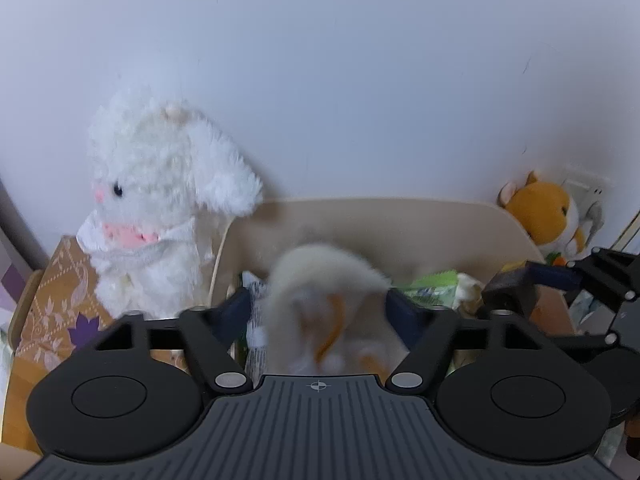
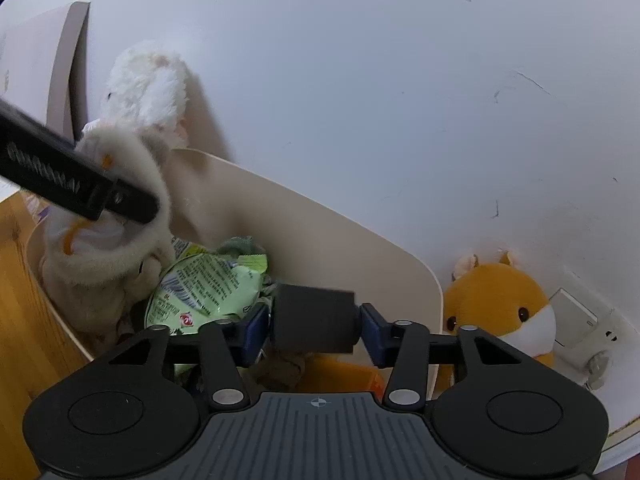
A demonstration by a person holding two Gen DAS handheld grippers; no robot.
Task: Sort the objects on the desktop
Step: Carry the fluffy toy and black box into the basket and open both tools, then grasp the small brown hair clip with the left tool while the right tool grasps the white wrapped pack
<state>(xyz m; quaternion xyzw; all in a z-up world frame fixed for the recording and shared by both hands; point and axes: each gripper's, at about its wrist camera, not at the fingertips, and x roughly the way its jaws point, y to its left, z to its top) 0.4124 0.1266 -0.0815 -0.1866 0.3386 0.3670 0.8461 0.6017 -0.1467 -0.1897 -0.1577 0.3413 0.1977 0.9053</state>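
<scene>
My left gripper point(image 1: 320, 312) is open wide over a beige bin point(image 1: 400, 220). A cream plush toy with orange parts point(image 1: 320, 280) sits blurred between its fingers, loose from the left pad. The right wrist view shows the same plush point(image 2: 104, 264) at the bin's left end, under the left gripper's black finger point(image 2: 80, 184). My right gripper point(image 2: 314, 330) hangs over the bin's right part. A dark grey box point(image 2: 314, 318) lies between its blue pads, with a thin gap on each side.
Inside the bin lie a green snack packet point(image 2: 204, 288), grey-green cloth and something orange point(image 2: 340, 376). A white rabbit plush point(image 1: 152, 208) stands on a patterned brown box point(image 1: 52, 300) to the left. An orange hamster plush point(image 2: 504, 300) and a wall socket point(image 2: 576, 320) are to the right.
</scene>
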